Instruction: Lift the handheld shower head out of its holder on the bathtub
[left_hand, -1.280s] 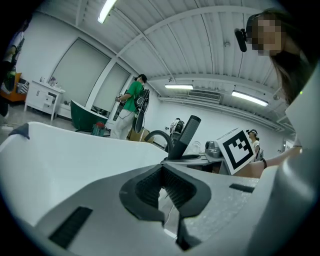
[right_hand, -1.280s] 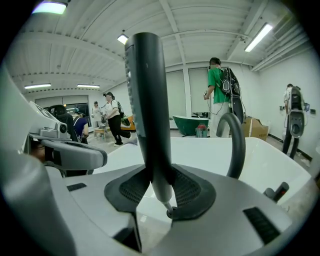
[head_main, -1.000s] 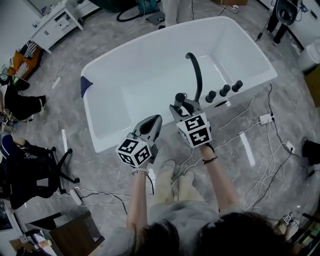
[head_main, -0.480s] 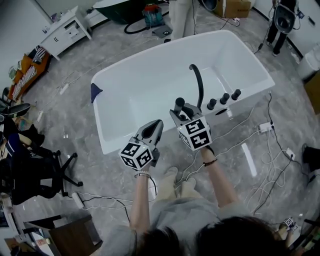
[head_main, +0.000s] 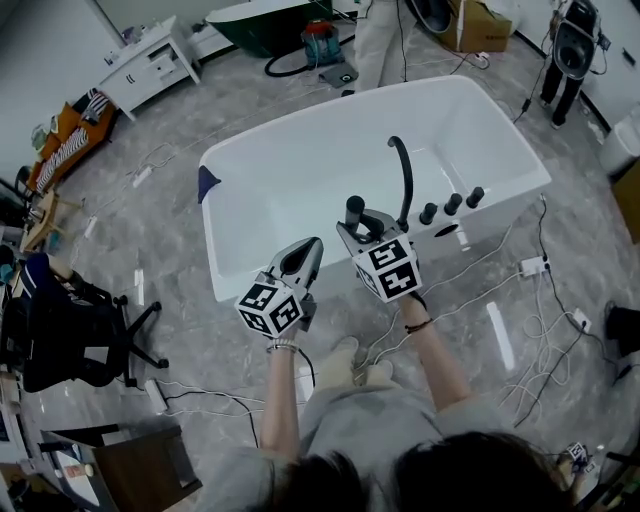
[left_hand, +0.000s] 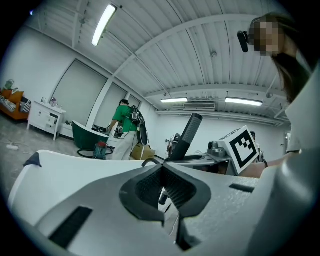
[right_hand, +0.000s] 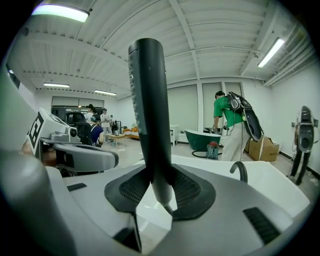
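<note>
Both forearms reach forward side by side at the near rim of the white bathtub (head_main: 290, 185). The right gripper (head_main: 358, 226) tips a little downward, its jaws clamped on the black shower head (right_hand: 147, 110), which stands upright just beside the curved black spout (head_main: 404, 175). Close alongside, the left gripper (head_main: 312, 248) points level, its jaws pressed together on nothing.

Head view: right gripper (head_main: 361, 224) hides the shower head's (head_main: 354, 207) lower end.
</note>
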